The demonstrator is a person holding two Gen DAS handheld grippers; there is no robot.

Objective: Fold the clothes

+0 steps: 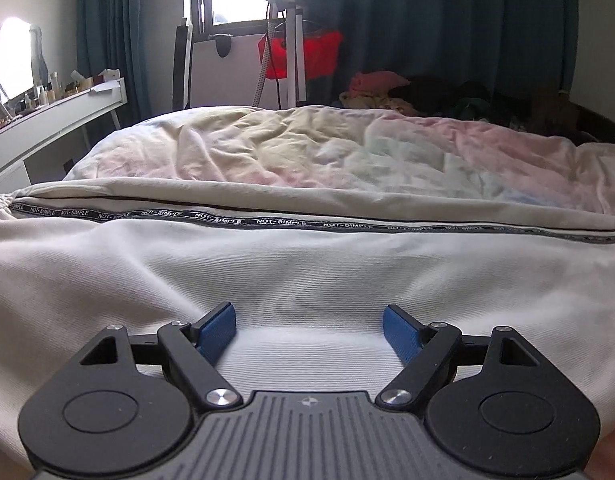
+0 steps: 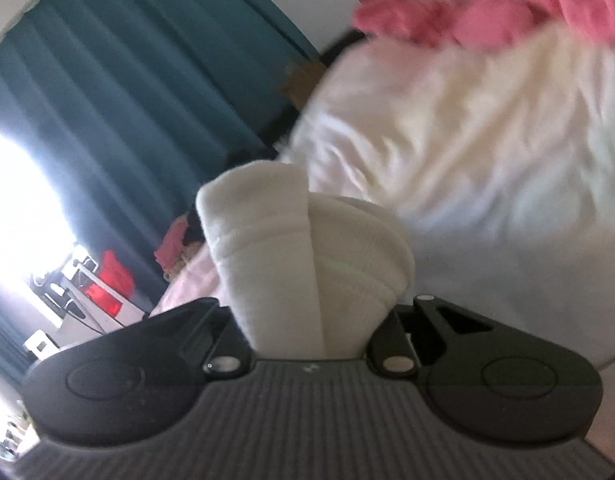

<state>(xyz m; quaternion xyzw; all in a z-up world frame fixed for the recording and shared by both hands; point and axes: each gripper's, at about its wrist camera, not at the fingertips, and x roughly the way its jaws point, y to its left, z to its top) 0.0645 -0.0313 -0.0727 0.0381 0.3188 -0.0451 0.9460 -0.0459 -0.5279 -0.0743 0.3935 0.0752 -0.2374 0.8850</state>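
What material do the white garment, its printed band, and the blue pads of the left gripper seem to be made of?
White garment: likely a knitted cotton-type fabric, matte; fine parallel ribs show in the weave.
Printed band: seems a woven tape, dark with pale "NOT-SIMPLE" lettering.
Blue pads on the left gripper: probably rubber or soft plastic, matte, with a fine ridged texture; which one I cannot tell.

A bed (image 1: 47,190) under a crumpled pastel duvet (image 1: 327,148), tinted yellow and pink. Spread across the near side, a cream garment (image 1: 307,264) with a black "NOT-SIMPLE" tape trim (image 1: 227,218) along its edge. Heaped at the far side, a pile of clothes (image 1: 387,92), pink and dark, against teal curtains.
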